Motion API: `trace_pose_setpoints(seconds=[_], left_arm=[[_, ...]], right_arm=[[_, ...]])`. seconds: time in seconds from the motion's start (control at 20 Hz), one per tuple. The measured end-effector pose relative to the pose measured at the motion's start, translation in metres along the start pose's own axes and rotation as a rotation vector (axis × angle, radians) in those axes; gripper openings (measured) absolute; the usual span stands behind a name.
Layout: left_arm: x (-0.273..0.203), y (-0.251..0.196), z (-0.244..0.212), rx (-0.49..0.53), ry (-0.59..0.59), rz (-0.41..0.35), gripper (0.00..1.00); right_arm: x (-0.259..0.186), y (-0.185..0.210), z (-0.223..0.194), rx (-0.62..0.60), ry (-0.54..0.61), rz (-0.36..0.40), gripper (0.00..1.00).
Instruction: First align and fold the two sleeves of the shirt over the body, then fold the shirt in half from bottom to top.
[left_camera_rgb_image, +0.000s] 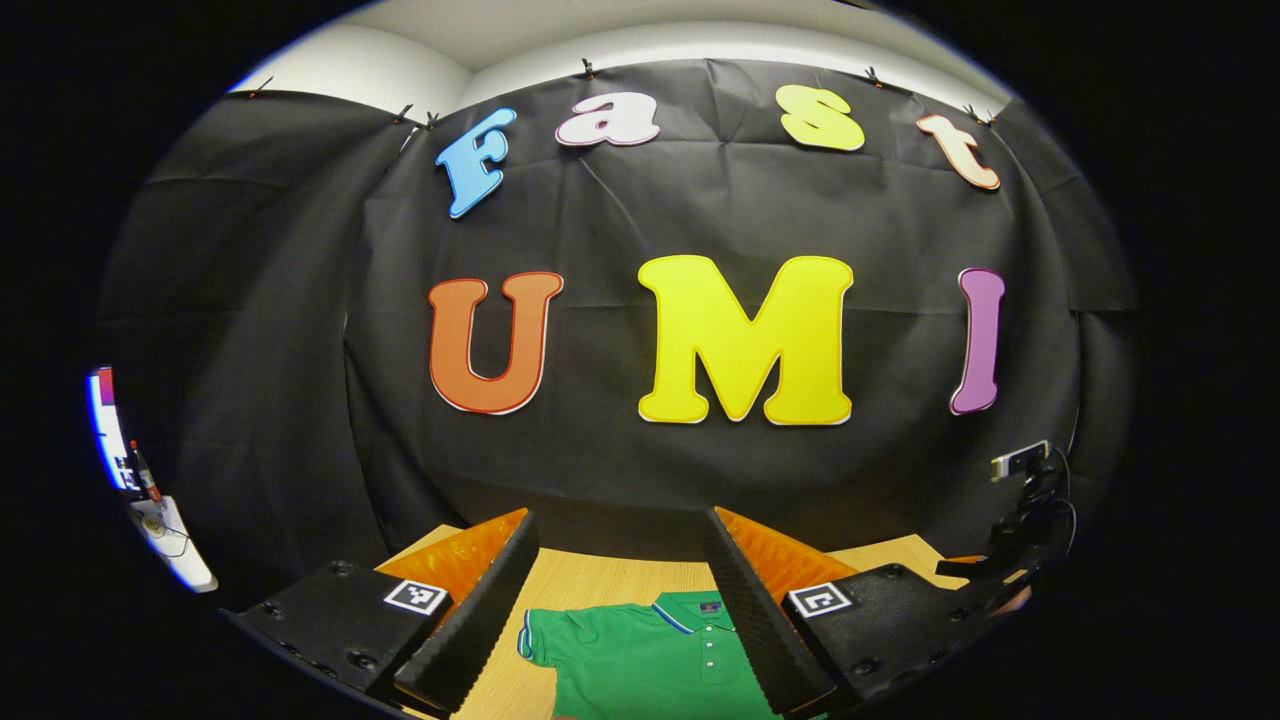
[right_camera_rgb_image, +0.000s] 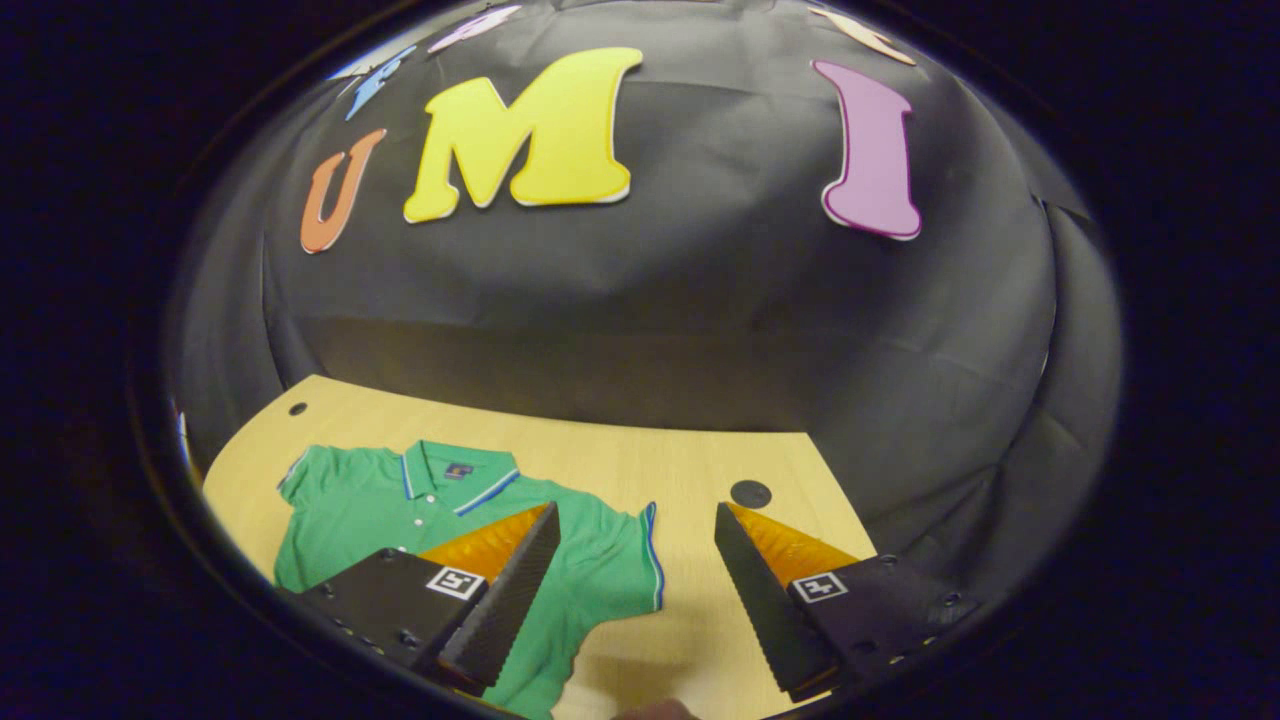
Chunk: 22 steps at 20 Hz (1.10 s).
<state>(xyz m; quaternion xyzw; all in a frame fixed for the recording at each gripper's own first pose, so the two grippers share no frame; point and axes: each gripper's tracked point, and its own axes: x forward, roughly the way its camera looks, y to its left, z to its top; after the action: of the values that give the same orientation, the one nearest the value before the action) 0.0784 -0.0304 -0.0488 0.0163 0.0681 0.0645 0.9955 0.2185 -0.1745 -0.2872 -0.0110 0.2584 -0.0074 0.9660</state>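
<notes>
Shirt (right_camera_rgb_image: 470, 530) flat on tabletop (right_camera_rgb_image: 700, 470), collar toward 12 o'clock, sleeves unfolded. Right gripper (right_camera_rgb_image: 632, 590) released, hovering beside sleeve (right_camera_rgb_image: 620, 560) at 9 o'clock, nearer. Left gripper (left_camera_rgb_image: 620, 600) released above collar (left_camera_rgb_image: 700, 612).

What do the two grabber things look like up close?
The left gripper and the right gripper match: each has two wedge-shaped jaws with ridged, saw-toothed inner faces, set on chunky black bolted blocks. Each block carries a small square black-and-white marker tag. Both stand over a green polo shirt on a light wooden table.
</notes>
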Motion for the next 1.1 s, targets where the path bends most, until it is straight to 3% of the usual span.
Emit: trace_pose_setpoints(seconds=[0.3, 0.75, 0.9, 0.95, 1.1], left_arm=[[0.013, -0.011, -0.021, 0.011, 0.058, 0.001, 1.00], [0.012, -0.007, -0.041, 0.035, 0.112, 0.044, 1.00], [0.011, -0.008, -0.040, 0.047, 0.110, 0.041, 1.00], [0.013, -0.009, -0.041, 0.048, 0.111, 0.039, 1.00], [0.014, -0.017, -0.045, 0.042, 0.120, 0.026, 1.00]], right_arm=[[0.069, -0.006, -0.059, 0.016, 0.124, 0.033, 0.96], [0.111, -0.009, -0.108, 0.054, 0.246, 0.044, 0.96], [0.112, -0.007, -0.109, 0.064, 0.256, 0.062, 0.80], [0.112, -0.007, -0.109, 0.063, 0.252, 0.067, 0.62], [0.111, -0.004, -0.107, 0.081, 0.256, 0.087, 0.39]])
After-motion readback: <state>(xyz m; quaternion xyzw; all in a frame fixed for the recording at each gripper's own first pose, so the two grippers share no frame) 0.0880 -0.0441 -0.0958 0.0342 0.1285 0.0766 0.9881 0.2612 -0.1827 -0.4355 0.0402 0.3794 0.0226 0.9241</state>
